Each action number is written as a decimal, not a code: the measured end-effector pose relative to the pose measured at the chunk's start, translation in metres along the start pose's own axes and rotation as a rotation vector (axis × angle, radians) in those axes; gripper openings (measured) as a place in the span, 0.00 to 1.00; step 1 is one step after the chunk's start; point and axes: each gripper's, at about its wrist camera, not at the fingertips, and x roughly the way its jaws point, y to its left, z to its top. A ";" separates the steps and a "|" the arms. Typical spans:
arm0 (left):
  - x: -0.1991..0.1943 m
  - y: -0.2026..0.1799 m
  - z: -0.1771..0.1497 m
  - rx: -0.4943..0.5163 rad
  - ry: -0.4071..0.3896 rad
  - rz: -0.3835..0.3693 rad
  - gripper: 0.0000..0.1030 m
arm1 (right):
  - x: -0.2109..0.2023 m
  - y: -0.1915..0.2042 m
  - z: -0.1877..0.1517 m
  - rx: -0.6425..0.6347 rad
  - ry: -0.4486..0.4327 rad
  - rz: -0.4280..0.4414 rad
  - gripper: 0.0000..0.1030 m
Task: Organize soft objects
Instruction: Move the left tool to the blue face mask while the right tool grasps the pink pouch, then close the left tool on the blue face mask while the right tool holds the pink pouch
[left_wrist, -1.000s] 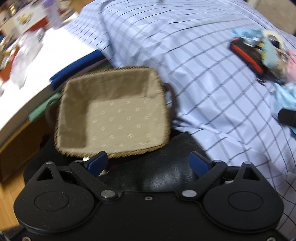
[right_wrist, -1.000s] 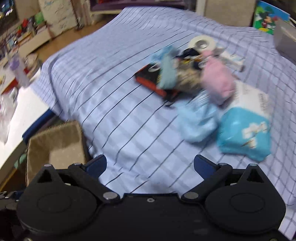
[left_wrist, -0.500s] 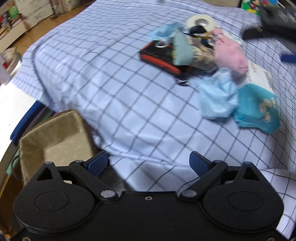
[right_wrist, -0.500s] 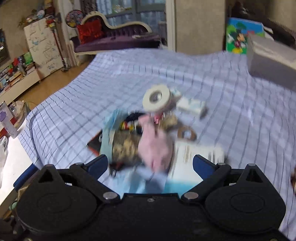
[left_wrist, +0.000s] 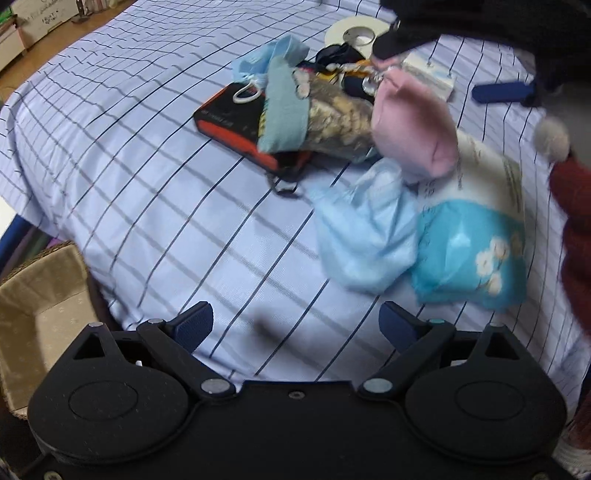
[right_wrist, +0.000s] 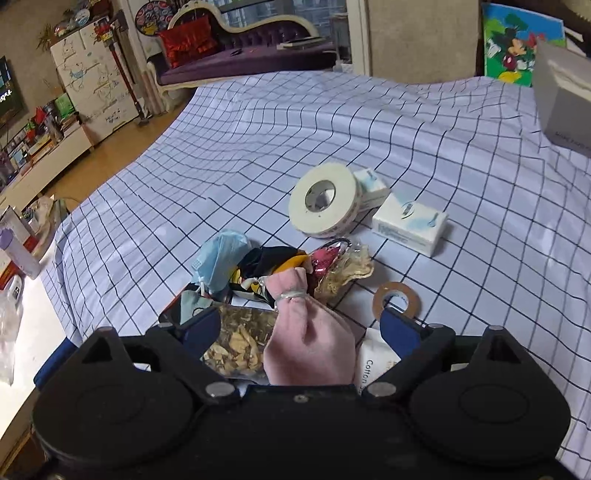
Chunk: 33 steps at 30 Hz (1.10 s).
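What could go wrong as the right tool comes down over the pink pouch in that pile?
The right tool, whose jaws have just been closing, straddles the pink pouch, unpinched. The clear bag of dried bits lies against it and could get caught too. Lifting may also drag the face mask or scatter small items. The basket sits off the bed's edge, so a loose grip might drop the pouch.

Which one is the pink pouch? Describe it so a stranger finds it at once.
On the checked bedsheet, find the heap of small items in front of the big tape roll. The pink pouch lies on that heap beside a clear bag of dried bits. It is the only pink thing, soft cloth cinched at the neck by a silvery tie.
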 end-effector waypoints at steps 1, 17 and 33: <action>0.002 -0.001 0.003 -0.008 -0.003 -0.011 0.91 | 0.003 -0.001 -0.002 -0.001 0.000 0.000 0.89; 0.029 -0.005 0.037 -0.124 -0.014 -0.185 0.93 | 0.016 -0.010 -0.020 -0.024 -0.008 0.033 0.44; 0.041 -0.019 0.042 -0.106 0.015 -0.219 0.61 | -0.003 -0.029 -0.020 0.067 -0.104 0.083 0.74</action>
